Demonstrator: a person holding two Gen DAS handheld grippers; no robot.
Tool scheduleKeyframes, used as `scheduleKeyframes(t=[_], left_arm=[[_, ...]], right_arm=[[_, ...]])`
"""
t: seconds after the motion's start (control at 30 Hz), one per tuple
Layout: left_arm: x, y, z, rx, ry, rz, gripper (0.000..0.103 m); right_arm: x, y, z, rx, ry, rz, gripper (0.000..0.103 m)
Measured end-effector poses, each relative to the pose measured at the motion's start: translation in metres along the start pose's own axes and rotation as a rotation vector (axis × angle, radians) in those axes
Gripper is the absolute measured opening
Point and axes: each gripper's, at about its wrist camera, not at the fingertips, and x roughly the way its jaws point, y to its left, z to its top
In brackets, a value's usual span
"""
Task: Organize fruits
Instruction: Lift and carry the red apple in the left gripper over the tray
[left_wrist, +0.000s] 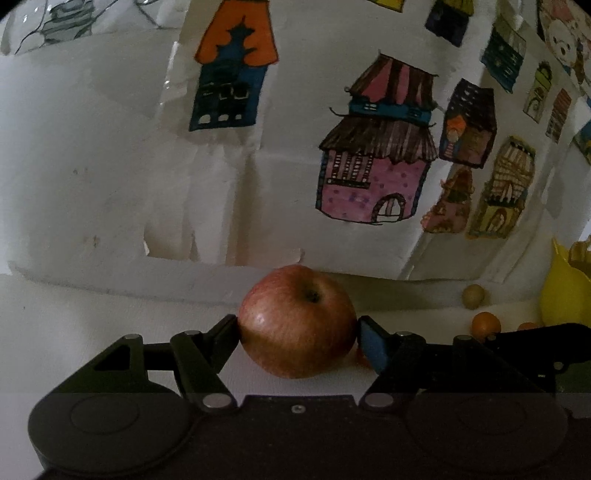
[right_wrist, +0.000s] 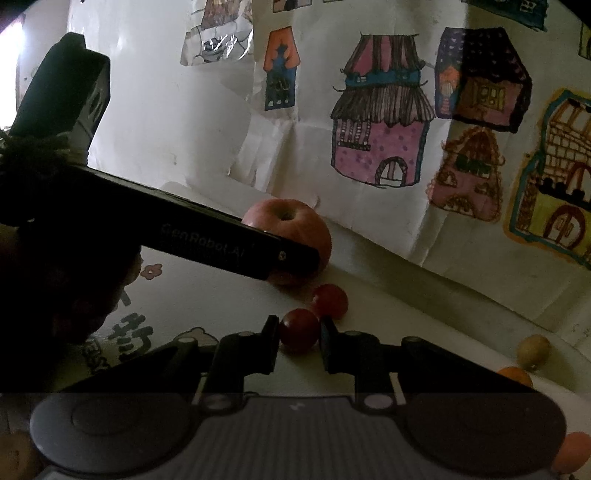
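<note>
A red apple (left_wrist: 295, 325) rests on the white table by the wall, and my left gripper (left_wrist: 297, 334) is shut on it, one pad pressing each side. In the right wrist view the same apple (right_wrist: 291, 218) shows behind the left gripper's black housing (right_wrist: 207, 236), which crosses from the left. My right gripper (right_wrist: 299, 332) is shut on a small round red fruit (right_wrist: 300, 329) on the table. A second small red fruit (right_wrist: 330, 300) lies just behind it, apart from the pads.
A yellow bowl (left_wrist: 565, 295) stands at the right by the wall. Near it lie a pale round fruit (right_wrist: 533, 350) and a small orange one (right_wrist: 515, 374). Paper drawings of houses (left_wrist: 373, 155) hang on the wall close behind. A printed mat (right_wrist: 129, 332) lies at the left.
</note>
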Motion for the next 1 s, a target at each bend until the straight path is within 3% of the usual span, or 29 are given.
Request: scheduleKeyframes(t=[0.3,1.0], left_arm=[[-0.021,0.008,0.002,-0.072,0.015,0.022,0.071],[-0.085,0.000,-0.006,-0.092,0.014,-0.052,0.071]], right_arm=[[-0.004,0.001,-0.001,-0.004,-0.004,0.001,0.026],[-0.064,0.009,-0.007,0.028,-0.040,-0.059,0.026]])
